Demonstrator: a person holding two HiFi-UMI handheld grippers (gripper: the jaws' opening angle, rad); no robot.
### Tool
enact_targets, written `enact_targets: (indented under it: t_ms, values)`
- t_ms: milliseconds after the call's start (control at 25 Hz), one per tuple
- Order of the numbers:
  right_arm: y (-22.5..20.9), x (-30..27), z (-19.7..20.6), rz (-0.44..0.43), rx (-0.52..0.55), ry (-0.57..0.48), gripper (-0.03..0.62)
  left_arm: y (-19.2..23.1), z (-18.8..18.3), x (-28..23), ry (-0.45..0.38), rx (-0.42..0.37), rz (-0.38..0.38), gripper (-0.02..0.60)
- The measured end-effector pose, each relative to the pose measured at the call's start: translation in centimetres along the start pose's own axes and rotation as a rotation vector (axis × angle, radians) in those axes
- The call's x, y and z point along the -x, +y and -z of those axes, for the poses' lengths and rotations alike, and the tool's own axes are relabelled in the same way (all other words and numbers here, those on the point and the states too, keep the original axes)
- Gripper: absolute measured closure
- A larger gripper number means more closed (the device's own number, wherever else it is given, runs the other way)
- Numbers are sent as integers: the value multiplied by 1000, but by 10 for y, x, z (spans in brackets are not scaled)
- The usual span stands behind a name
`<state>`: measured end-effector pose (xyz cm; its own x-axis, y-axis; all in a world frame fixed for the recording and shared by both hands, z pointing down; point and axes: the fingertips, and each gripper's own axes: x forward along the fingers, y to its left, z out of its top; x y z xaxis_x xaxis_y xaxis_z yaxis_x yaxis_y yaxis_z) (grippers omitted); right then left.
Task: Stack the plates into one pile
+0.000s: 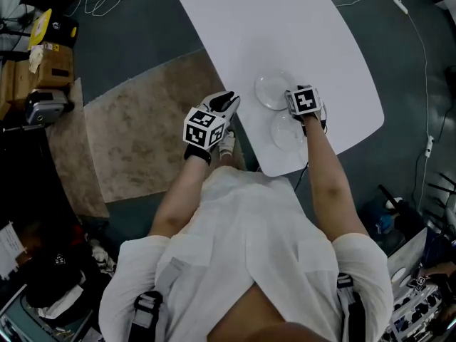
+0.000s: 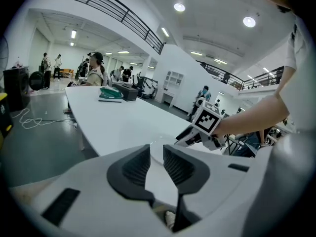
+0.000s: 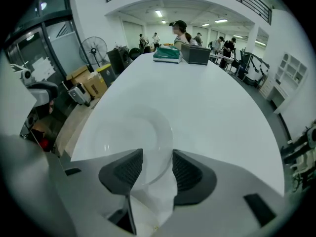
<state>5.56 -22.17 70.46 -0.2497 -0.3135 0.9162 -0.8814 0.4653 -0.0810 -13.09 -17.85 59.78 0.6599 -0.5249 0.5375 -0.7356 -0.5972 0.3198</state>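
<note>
**A:** Where are the plates?

**B:** Both are at our end of the white counter point(image 1: 313, 41). The far plate point(image 1: 273, 91) and the near plate point(image 1: 287, 134) are clear glass. They lie flat, just beside each other and not stacked. We can't tell whether their rims touch.

**A:** And our right tongs point(image 1: 302, 102)?

**B:** They hang over the plates, pointing steeply down, with our forearm crossing the counter's near edge. In the right gripper view the tongs stand wide. The far plate point(image 3: 129, 138) spreads out to the left, and its right rim shows in the gap between the dark pads point(image 3: 187, 172). We see neither pad pressing on the glass, so we hold nothing there.

**A:** Our left tongs point(image 1: 226, 104)?

**B:** They are off the counter's left edge, over the grey floor point(image 1: 142, 41) near the tan rug point(image 1: 142, 120), and well apart from both plates. In the left gripper view the tongs point(image 2: 156, 154) are narrow, with only a slim gap between them and nothing in it. Past them we see the counter top and our other hand's marker cube point(image 2: 207, 122).

**A:** Anything else on the counter?

**B:** At the far end there is a green book point(image 3: 167, 54) and, just beside it, a dark box point(image 3: 196, 54). Both are well away from the plates.
</note>
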Motion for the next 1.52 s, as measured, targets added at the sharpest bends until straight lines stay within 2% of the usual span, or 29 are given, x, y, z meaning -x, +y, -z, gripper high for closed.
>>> enact_targets:
  t_ms: [240,360,600,880,1000,1080,1200,1360,1520]
  values:
    - [41,-14,-25,-33,109,-35,387,18,36,-5,111,54,-15,466]
    - [61,-19,-30,-47,154,-36,387,27,56,-7,160,117,-34,443]
    - [91,-28,-25,-87,231,11,387,45,84,-12,191,294,-73,383]
    - [119,-30,-22,-131,282,30,387,52,112,-21,279,384,-91,354]
    - [126,-30,-20,-147,293,31,384,50,117,-28,275,424,-71,353]
    - [132,-30,-18,-158,294,28,376,49,120,-31,271,436,-53,353]
    - [134,-33,-19,-159,293,14,370,53,122,-31,303,396,-72,355]
    - [137,-33,-21,-174,243,-3,368,56,115,-24,323,342,-82,419]
    - [142,-27,-27,-189,208,-27,368,55,112,-14,288,366,-84,468]
